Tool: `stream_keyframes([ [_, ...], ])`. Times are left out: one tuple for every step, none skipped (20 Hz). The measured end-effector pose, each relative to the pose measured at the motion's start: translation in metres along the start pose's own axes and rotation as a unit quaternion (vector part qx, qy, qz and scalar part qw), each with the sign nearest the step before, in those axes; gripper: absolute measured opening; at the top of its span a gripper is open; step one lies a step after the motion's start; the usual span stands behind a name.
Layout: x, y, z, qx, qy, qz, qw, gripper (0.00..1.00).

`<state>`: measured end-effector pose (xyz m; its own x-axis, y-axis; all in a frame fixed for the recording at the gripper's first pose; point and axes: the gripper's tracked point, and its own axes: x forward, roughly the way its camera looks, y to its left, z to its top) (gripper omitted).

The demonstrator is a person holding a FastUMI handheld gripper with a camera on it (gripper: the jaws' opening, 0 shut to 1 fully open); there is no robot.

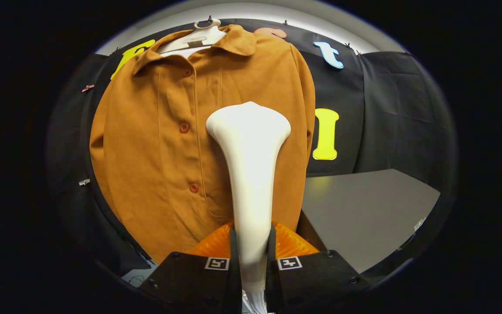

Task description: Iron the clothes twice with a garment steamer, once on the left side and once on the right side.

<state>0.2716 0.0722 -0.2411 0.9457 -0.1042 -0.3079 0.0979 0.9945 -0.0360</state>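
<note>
Gripping the steamer (251,174) handle, the tool (251,257) presses its head against the shirt (159,144).

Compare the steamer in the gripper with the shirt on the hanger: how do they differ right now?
The steamer is white, smooth and rigid; the shirt is brown, soft cloth with buttons. The steamer is clamped between the fingers of the gripper, rising ahead of them; the shirt hangs from a white hanger against the booth wall. The steamer's head covers the panel right of the button row. Both stand roughly upright.
</note>
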Motion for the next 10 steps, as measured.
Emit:
stream_keyframes([
  [0.003, -0.001, -0.012, 0.002, 0.004, -0.001, 1.000, 0.25],
  [0.007, -0.002, -0.024, 0.004, 0.012, -0.002, 1.000, 0.25],
  [0.008, -0.004, -0.034, 0.006, 0.017, -0.002, 1.000, 0.25],
  [0.009, -0.005, -0.043, 0.007, 0.020, -0.001, 1.000, 0.25],
  [0.012, -0.005, -0.051, 0.008, 0.022, 0.000, 1.000, 0.25],
  [0.011, -0.005, -0.060, 0.009, 0.024, 0.001, 1.000, 0.25],
  [0.011, -0.006, -0.070, 0.010, 0.027, 0.002, 1.000, 0.25],
  [0.010, -0.006, -0.079, 0.011, 0.032, 0.003, 0.999, 0.25],
  [0.009, -0.006, -0.088, 0.012, 0.037, 0.003, 0.999, 0.25],
  [0.007, -0.006, -0.098, 0.013, 0.043, 0.004, 0.999, 0.25],
])
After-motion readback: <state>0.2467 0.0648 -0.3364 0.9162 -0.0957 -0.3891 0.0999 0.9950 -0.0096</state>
